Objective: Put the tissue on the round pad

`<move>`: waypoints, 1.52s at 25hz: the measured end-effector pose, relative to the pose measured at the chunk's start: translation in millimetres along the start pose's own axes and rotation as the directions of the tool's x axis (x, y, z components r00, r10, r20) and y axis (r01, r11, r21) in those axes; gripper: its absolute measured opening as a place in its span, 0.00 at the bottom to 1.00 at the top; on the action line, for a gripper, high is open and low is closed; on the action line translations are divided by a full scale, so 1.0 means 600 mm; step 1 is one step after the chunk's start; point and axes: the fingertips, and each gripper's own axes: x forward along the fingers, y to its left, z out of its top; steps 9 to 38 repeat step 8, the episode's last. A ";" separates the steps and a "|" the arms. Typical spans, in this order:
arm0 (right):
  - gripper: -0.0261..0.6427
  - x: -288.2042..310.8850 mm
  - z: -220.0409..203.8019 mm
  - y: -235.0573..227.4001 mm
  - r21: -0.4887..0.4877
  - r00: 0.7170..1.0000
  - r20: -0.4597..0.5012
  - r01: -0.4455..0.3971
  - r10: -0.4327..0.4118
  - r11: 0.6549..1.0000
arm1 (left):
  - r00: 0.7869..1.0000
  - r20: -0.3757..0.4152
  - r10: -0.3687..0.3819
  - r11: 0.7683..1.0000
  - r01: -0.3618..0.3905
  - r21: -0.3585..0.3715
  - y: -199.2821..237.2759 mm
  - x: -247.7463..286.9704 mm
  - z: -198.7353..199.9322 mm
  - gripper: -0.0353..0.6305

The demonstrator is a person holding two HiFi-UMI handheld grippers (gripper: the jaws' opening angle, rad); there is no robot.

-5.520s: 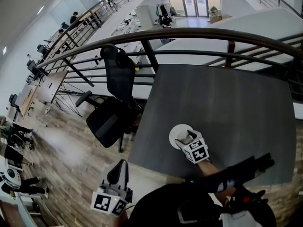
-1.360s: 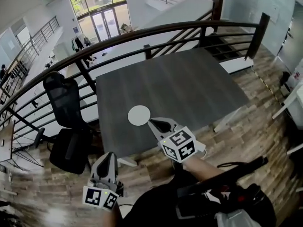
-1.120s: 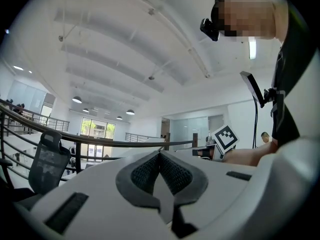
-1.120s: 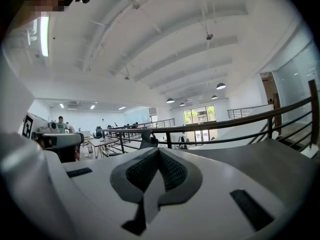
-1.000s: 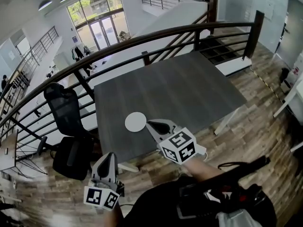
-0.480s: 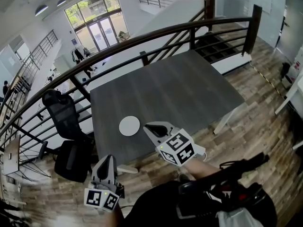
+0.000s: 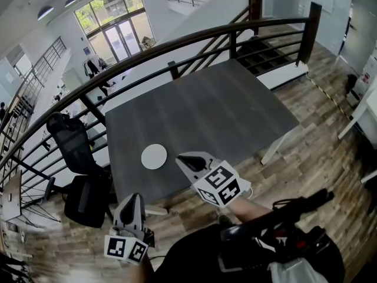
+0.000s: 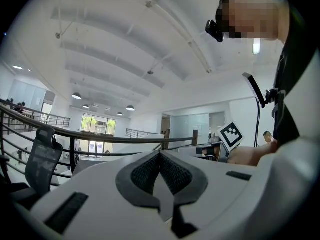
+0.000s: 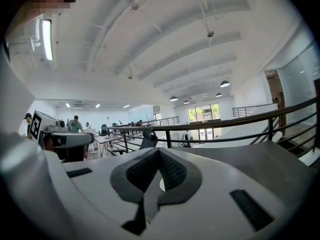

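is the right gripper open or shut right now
Shut. In the right gripper view, the right gripper has its jaw tips touching, with nothing held between them.

Holds the right gripper out ahead of the torso, pointing up and to the left in the head view, with the right marker cube turned toward the camera and the bare forearm running back to the body. Checked along that gripper's own jaws: closed tip to tip, right pads meeting at the front, nothing between them.

Carries the left gripper lower and closer in, pointing up the head view, with the left marker cube at the rear. Same state there: left pads closed on each other, empty.

Grips both tools roughly level, well apart. Shows the right hand off to the side in the left gripper view.
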 end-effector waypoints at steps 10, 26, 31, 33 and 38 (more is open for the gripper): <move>0.04 0.009 -0.002 0.002 0.020 1.000 0.006 -0.009 0.009 1.000 | 1.000 -0.005 0.005 1.000 -0.005 -0.006 0.008 -0.001 -0.002 0.06; 0.04 0.009 -0.002 0.002 0.020 1.000 0.006 -0.009 0.009 1.000 | 1.000 -0.005 0.005 1.000 -0.005 -0.006 0.008 -0.001 -0.002 0.06; 0.04 0.009 -0.002 0.002 0.020 1.000 0.006 -0.009 0.009 1.000 | 1.000 -0.005 0.005 1.000 -0.005 -0.006 0.008 -0.001 -0.002 0.06; 0.04 0.009 -0.002 0.002 0.020 1.000 0.006 -0.009 0.009 1.000 | 1.000 -0.005 0.005 1.000 -0.005 -0.006 0.008 -0.001 -0.002 0.06; 0.04 0.009 -0.002 0.002 0.020 1.000 0.006 -0.009 0.009 1.000 | 1.000 -0.005 0.005 1.000 -0.005 -0.006 0.008 -0.001 -0.002 0.06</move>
